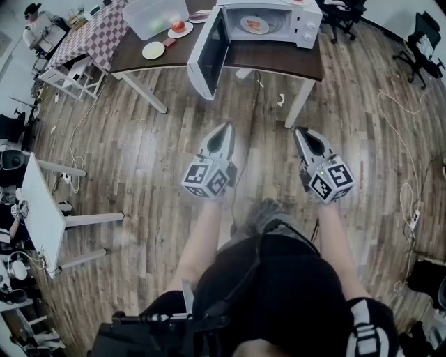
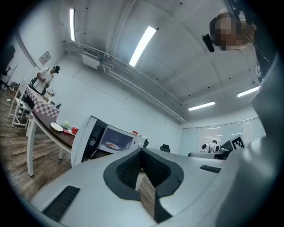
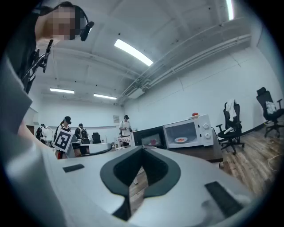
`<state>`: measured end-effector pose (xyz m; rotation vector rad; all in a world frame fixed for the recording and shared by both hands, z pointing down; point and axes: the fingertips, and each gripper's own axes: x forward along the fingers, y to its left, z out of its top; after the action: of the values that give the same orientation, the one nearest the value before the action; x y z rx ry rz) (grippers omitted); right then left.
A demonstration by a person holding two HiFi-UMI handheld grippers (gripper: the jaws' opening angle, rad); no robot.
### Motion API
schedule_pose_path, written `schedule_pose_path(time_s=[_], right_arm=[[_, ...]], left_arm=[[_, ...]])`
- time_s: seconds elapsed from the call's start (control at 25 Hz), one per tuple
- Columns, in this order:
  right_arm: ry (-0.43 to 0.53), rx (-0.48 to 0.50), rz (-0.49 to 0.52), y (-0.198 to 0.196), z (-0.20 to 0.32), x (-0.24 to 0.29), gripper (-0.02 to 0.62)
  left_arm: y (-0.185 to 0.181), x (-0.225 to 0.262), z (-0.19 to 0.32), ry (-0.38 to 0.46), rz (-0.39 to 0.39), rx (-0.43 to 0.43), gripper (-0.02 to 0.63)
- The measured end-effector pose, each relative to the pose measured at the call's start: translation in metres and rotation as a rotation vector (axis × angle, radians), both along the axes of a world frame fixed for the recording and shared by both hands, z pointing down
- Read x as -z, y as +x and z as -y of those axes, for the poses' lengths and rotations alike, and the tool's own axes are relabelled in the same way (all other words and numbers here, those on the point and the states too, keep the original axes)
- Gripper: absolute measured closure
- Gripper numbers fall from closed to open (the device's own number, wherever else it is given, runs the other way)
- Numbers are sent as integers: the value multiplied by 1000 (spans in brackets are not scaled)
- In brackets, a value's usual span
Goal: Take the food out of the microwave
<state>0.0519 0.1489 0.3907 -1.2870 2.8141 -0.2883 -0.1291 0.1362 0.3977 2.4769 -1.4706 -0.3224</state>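
Presently microwave door (image 1: 207, 61) open, plate of food (image 1: 254, 25) inside, untouched; left gripper (image 1: 226, 128) and right gripper (image 1: 300, 131) closed, empty, well short.

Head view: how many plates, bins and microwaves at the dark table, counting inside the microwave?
Microwave: 1
Clear bin: 1
Plates: 4 (plate in the microwave, plate with red food, bare plate, plate behind the door)
Total: 6

Open-plan office or lab workroom: a wood-plank floor (image 1: 153, 153) is strewn with cables (image 1: 75, 136) and set with rolling office chairs (image 1: 423, 40) and white desks (image 1: 40, 209). Ceiling strip lights (image 2: 143, 44) and a glass partition (image 2: 208, 137) are seen. A microwave (image 1: 272, 24) is set on a dark counter (image 1: 272, 61).
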Motion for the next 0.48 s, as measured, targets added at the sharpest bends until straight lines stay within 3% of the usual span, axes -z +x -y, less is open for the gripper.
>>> schedule_pose_path(time_s=[0.48], right_arm=[[-9,31,26,16,84,-12,594]], left_arm=[[26,-9,81,-20,10,13,594]])
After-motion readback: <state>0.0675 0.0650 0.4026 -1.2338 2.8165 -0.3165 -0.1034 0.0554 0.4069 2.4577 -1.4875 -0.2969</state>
